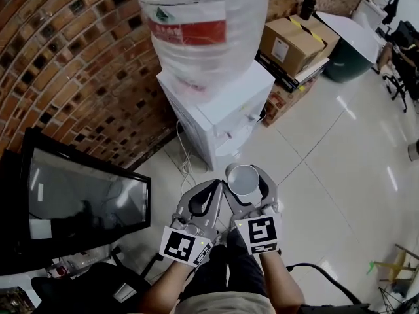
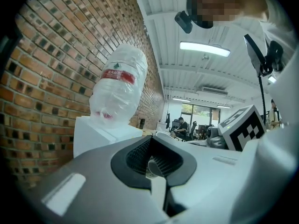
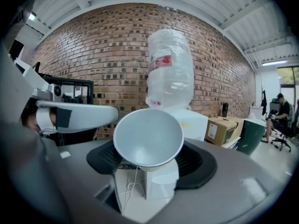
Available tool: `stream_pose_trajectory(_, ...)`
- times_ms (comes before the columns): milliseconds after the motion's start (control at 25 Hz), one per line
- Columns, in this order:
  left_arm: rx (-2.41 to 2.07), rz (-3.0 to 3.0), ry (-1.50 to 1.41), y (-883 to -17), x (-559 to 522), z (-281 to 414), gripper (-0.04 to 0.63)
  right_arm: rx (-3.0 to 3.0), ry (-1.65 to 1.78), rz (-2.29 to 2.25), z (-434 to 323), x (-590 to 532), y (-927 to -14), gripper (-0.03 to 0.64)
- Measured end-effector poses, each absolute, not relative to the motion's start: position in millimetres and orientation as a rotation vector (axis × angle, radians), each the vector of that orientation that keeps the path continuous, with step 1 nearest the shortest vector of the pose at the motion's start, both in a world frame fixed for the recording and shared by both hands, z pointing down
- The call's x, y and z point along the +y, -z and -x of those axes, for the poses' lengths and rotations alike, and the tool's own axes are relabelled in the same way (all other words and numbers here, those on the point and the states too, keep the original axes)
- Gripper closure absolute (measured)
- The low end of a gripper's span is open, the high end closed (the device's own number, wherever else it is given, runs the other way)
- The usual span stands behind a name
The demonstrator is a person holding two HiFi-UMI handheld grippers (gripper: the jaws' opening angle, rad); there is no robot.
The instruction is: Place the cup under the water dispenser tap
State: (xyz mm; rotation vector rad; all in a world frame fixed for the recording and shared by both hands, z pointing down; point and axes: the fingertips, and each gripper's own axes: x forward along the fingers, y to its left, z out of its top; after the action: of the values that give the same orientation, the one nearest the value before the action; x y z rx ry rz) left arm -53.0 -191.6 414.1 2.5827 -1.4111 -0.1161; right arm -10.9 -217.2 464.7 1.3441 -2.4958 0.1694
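A white paper cup (image 1: 242, 178) sits upright between the jaws of my right gripper (image 1: 244, 175), which is shut on it. In the right gripper view the cup (image 3: 148, 136) tilts its open mouth toward the camera, in front of the white water dispenser (image 3: 189, 122). The dispenser (image 1: 222, 103), with a large clear bottle (image 1: 196, 25) on top, stands against the brick wall just ahead of both grippers. My left gripper (image 1: 208, 191) is close beside the right one, its jaws together with nothing in them. The tap itself is hard to make out.
A black screen (image 1: 78, 201) leans at the left. Cardboard boxes (image 1: 294, 41) and a dark green bin (image 1: 347, 61) stand right of the dispenser. A white cable (image 1: 185, 156) trails on the tiled floor. People sit at desks far off.
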Motion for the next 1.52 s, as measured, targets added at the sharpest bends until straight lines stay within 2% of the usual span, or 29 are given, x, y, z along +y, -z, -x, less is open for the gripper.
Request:
stream_pose_trajectory(840,-1.408,-2.476,0.033,-561.7,-224.4,45.0,0.604,-2.454,-0.172,-1.234,14.5,-279.9,-634.1,0.284)
stream_pose_trajectory(1520,-1.403,-2.408,-0.069,-629.7,-239.7,51.2,0.604,-2.386,-0.242,-1.152,28.3,-358.3,-765.7,0.284)
